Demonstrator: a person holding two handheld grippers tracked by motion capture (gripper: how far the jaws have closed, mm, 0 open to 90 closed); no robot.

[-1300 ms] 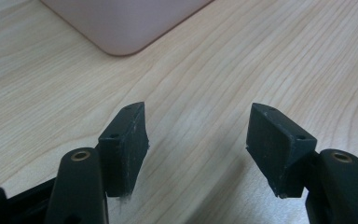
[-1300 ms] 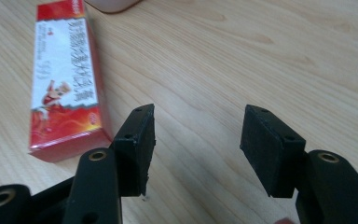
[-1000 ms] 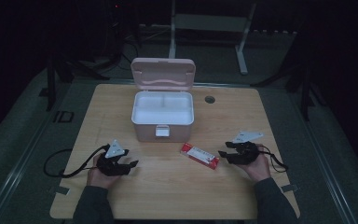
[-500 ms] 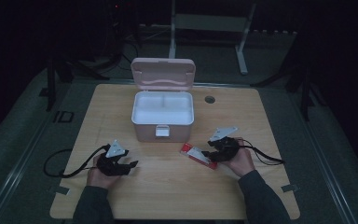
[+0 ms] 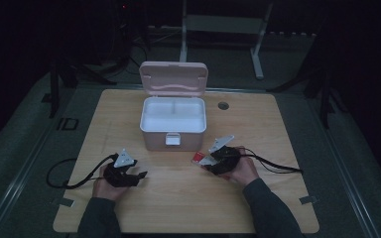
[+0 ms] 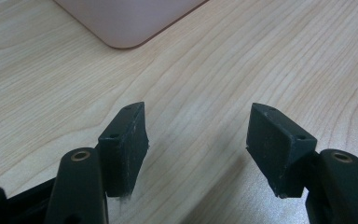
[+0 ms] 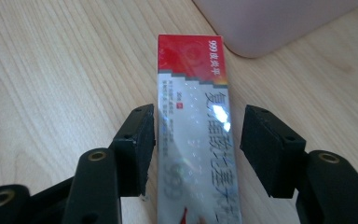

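Pale wood grain is all that lies between the jaws of your left claw (image 6: 198, 144): they stand spread wide and grip nothing, hovering low over the worktop (image 5: 129, 114). A rounded corner of the pink storage box (image 6: 126, 21) sits ahead of that claw and a little to its left, so this hand looks parked in reserve. In the high view your left hand (image 5: 110, 181) rests on the worktop near its front edge, with the claw pointed forward and to the right.

Your right claw (image 7: 196, 140) straddles the red-and-silver packet (image 7: 193, 121), which lies flat between the spread jaws with a slim gap on each side; nothing is gripped yet. The packet runs lengthwise along the claw's axis, which should suit a pinch across its narrow width. Beyond the packet's red end stands the box, with its lid (image 5: 173, 78) raised.
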